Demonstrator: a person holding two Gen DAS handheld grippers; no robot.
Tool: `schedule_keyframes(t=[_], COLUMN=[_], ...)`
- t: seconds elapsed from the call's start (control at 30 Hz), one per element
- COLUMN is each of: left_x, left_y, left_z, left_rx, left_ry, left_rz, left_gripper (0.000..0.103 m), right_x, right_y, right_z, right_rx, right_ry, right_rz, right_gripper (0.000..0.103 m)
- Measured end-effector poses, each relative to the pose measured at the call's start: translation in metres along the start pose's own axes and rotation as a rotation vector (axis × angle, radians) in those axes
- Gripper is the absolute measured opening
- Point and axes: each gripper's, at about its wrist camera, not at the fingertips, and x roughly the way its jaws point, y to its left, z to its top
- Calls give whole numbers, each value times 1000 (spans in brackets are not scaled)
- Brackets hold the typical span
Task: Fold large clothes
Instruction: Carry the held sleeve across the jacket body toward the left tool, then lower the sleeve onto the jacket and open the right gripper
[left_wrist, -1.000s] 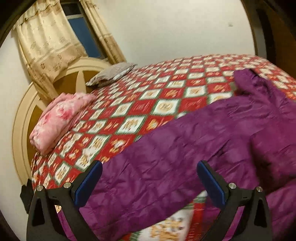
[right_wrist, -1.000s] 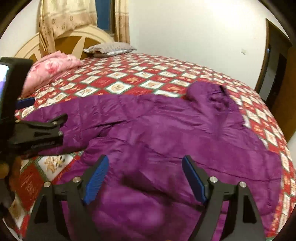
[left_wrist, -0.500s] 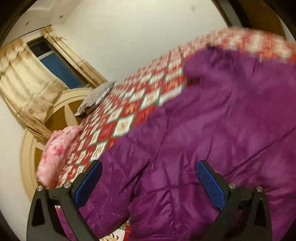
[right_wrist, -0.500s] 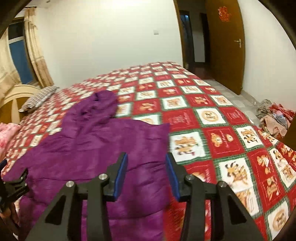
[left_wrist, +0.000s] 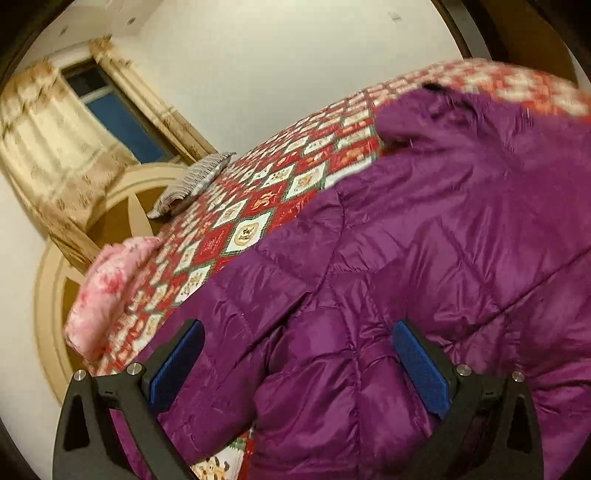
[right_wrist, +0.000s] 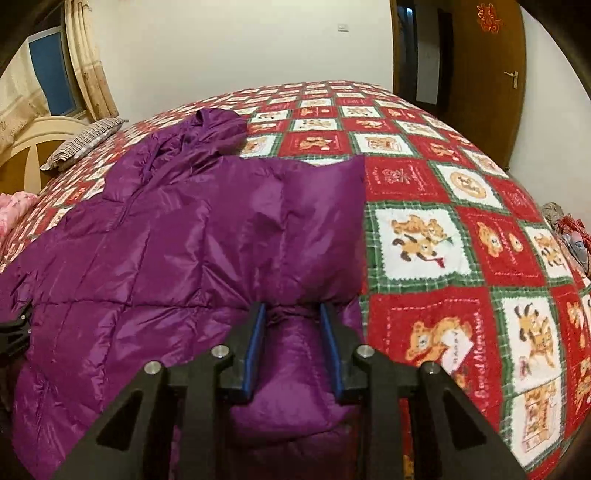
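A large purple quilted jacket (right_wrist: 177, 236) lies spread on a bed with a red, white and green patchwork quilt (right_wrist: 454, 236). Its hood (right_wrist: 207, 129) points to the far side. My right gripper (right_wrist: 293, 332) is shut on the jacket's right sleeve, whose cuff end bunches between the blue pads. In the left wrist view the jacket (left_wrist: 424, 258) fills the lower right. My left gripper (left_wrist: 295, 354) is open, jaws wide, above the jacket's left side near the armpit fold, holding nothing.
A pink folded blanket (left_wrist: 107, 291) and a grey striped pillow (left_wrist: 192, 184) lie near the cream headboard (left_wrist: 48, 295). Curtains and a window stand behind. A wooden door (right_wrist: 491, 74) is at the right, with clothes on the floor (right_wrist: 569, 232).
My right gripper swung to the jacket's right side and closed on the sleeve. My left gripper moved from the left sleeve over the jacket's body and stayed open.
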Motion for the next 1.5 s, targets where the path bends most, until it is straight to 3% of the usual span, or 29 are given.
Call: schedule_keyframes(t=[0.1,0.17,0.37,0.47,0.67,0.77,0.83,0.93,1.03,1.1,1.5], left_x=[-17,-15,39,50,48,25,0,-8,7,9,14], left_y=[20,21,-10,-20,-19,6,17,4,-28,-36,-29], left_z=[16,28,32,20,22,27,26,21,4,-1,-4], left_rx=[-84,-94,-34,-28,-24,-96,-136,-127,-53,-46,-92], left_ry=[-58,-54,60,66,70,55,-3,10,76,69,78], left_rz=[-17,-34,4,-4,-13,-41,-95,-136,-121,-111,-165], left_gripper=[102,102,102,102,102,102,102,102,102,102,102], right_x=[-26,-32,20,46,47,21,-10,-40,-30,-15,-1], right_y=[0,0,1,2,-1,-3,3,24,44,52,58], right_z=[11,28,53,38,35,37,32,13,-9,-19,-34], right_rx=[19,30,79,70,26,62,69,31,0,-20,-62], right_ry=[-106,-134,-38,31,35,13,-42,-80,-15,11,5], right_rz=[-2,-6,0,-19,-22,-17,14,42,54,22,-48], right_gripper=[34,34,34,34,34,36,48,52,52,52,53])
